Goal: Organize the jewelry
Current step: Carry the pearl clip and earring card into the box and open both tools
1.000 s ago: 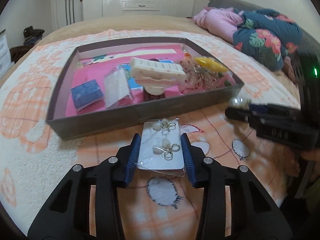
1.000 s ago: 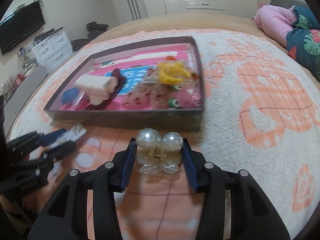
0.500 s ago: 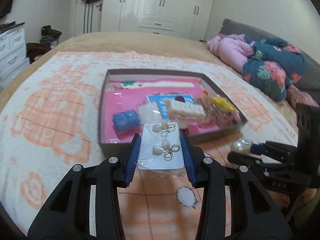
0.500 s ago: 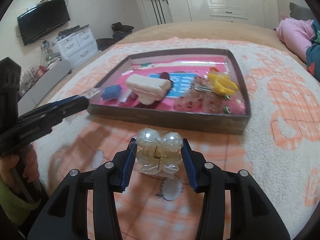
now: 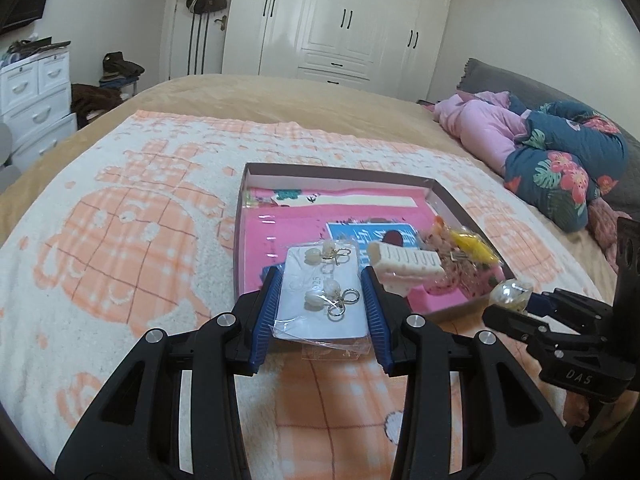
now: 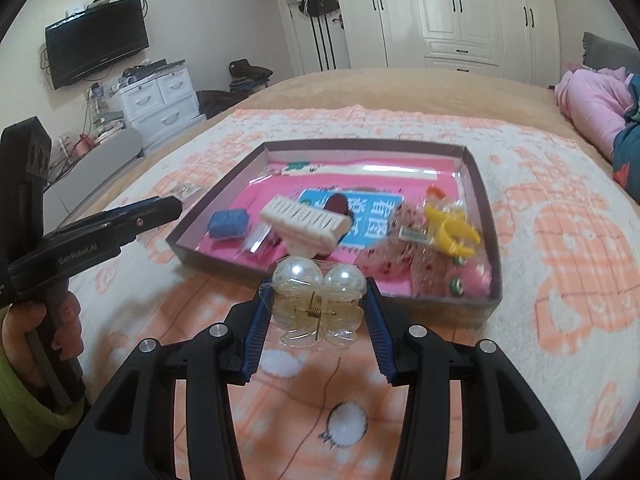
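My left gripper (image 5: 322, 300) is shut on a white card of earrings in a clear sleeve (image 5: 320, 296), held above the blanket in front of the box. My right gripper (image 6: 318, 304) is shut on a clear hair claw with two pearl balls (image 6: 318, 294), also raised just before the box. The shallow brown box with a pink floor (image 6: 490, 216) lies on the bed and holds a cream hair claw (image 6: 304, 222), a blue pouch (image 6: 228, 222), a yellow clip (image 6: 450, 230) and bagged trinkets. The right gripper with its pearl claw shows at the right of the left wrist view (image 5: 532, 304).
The box (image 5: 242, 216) rests on an orange-and-white blanket (image 5: 116, 240). Pink and floral bedding (image 5: 560, 152) is piled at the far right. A white drawer unit (image 6: 160, 100), a wall TV (image 6: 96, 46) and wardrobes (image 5: 340, 20) stand beyond the bed.
Both grippers have lifted and pulled back from the box, each still holding its item; the box now looks smaller and farther away.
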`<state>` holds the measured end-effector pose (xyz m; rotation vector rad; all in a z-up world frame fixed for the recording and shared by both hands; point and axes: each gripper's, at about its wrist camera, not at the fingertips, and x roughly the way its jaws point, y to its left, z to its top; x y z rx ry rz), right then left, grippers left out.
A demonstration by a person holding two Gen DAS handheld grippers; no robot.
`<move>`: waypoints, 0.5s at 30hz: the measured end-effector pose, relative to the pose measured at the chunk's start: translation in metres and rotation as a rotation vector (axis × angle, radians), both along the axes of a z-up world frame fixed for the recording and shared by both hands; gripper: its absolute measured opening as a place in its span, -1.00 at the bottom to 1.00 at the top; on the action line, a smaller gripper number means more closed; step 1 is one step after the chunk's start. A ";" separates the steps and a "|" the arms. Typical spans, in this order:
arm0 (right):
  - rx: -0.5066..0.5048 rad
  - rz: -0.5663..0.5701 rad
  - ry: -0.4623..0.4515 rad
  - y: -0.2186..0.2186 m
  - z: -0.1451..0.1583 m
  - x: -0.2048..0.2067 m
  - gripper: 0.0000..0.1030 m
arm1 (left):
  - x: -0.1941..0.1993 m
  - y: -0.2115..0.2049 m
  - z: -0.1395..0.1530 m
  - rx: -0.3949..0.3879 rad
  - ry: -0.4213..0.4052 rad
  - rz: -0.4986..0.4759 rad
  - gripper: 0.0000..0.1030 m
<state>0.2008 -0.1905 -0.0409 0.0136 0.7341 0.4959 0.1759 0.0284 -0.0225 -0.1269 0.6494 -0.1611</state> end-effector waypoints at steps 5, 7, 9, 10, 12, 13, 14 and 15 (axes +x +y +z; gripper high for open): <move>-0.010 -0.022 -0.020 -0.002 0.006 0.012 -0.16 | 0.012 0.000 0.001 -0.004 -0.004 0.007 -0.37; -0.012 -0.034 -0.026 -0.004 0.008 0.019 -0.16 | 0.017 -0.001 0.002 -0.002 -0.006 0.005 -0.37; -0.017 -0.045 -0.033 -0.005 0.010 0.025 -0.16 | 0.024 -0.004 0.003 0.002 -0.010 0.004 -0.37; -0.017 -0.052 -0.035 -0.007 0.011 0.029 -0.16 | 0.027 -0.005 0.003 0.006 -0.011 0.002 -0.37; -0.018 -0.063 -0.037 -0.008 0.011 0.035 -0.16 | 0.032 -0.008 0.002 0.016 -0.013 0.000 -0.37; -0.019 -0.068 -0.038 -0.009 0.011 0.038 -0.16 | 0.035 -0.009 0.002 0.018 -0.014 -0.001 -0.37; -0.023 -0.076 -0.040 -0.010 0.011 0.042 -0.16 | 0.038 -0.011 0.002 0.021 -0.015 -0.003 -0.37; -0.027 -0.081 -0.042 -0.010 0.011 0.044 -0.16 | 0.041 -0.012 0.002 0.023 -0.015 -0.003 -0.37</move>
